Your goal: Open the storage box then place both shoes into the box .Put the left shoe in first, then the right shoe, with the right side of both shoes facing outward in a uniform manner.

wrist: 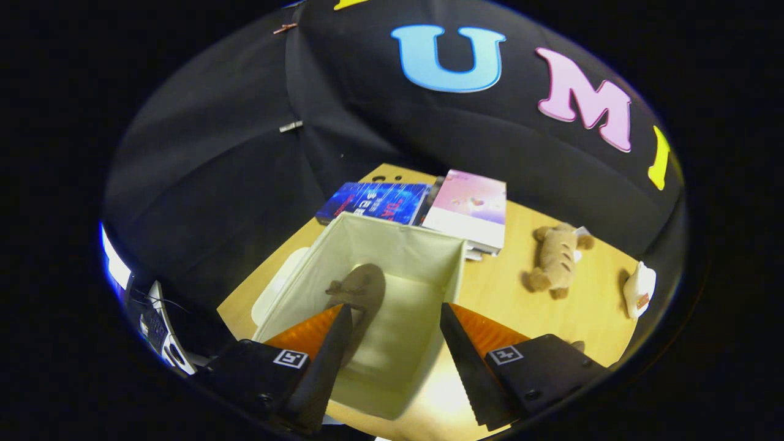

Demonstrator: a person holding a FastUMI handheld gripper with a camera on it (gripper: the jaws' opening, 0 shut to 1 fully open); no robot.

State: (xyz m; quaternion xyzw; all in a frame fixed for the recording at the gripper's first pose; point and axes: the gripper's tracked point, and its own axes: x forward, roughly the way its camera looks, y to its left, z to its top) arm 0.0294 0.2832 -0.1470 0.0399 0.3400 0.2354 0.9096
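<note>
Where the open cream fabric storage box [392, 257] stands on the light wooden tabletop [502, 294], one dark brown shoe [361, 288] inside, heel half hidden behind a finger. Tongs [395, 318] above, spread open, empty. Beyond: blue book [373, 202], pink book [471, 205]; beside, tan plush toy [554, 260].

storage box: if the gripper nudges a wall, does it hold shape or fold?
Probably gives: the storage box looks like thin fabric, its walls slightly bowed. Likely light, so a push may slide it on the table. The gripper is open above it.
</note>
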